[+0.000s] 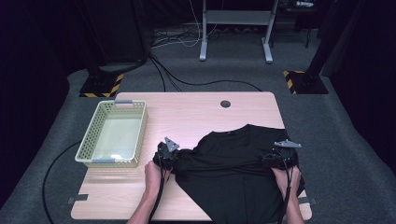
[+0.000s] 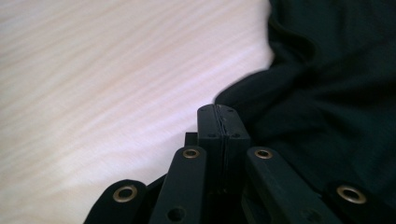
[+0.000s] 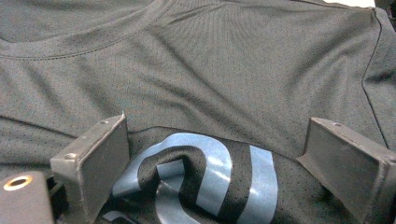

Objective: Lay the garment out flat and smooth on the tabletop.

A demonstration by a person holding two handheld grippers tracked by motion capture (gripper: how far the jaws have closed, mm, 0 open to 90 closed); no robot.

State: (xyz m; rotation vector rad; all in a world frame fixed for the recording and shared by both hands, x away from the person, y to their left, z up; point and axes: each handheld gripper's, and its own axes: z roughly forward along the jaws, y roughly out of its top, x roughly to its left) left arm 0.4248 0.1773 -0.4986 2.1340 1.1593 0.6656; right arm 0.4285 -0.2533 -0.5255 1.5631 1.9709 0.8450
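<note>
At the far left of the counter [image 1: 196,112] stands a pale green basket [image 1: 113,134], with nothing to be seen inside it, well apart from the work. Just to its right the left gripper [image 1: 166,150] sits at the left edge of a black T-shirt [image 1: 233,168]; in the left gripper view its jaws are pressed flat together, and whether any cloth is caught between them cannot be told, though the T-shirt's bunched edge [image 2: 261,93] lies right beside them. The T-shirt is spread over the right half of the counter, collar away from the person, its lower part hanging toward the near edge. On its right side the right gripper [image 1: 280,157] rests over the cloth with jaws spread wide, holding nothing, above a light blue printed logo [image 3: 205,182] where the fabric is rucked into a small ridge. The cloth looks like thin, perforated sports knit: light, limp and probably rather slick, so it should sag and slide instead of keeping a shape. A pinch on a doubled edge, a sleeve seam or a raised fold would likely hold better than a single flat layer.
</note>
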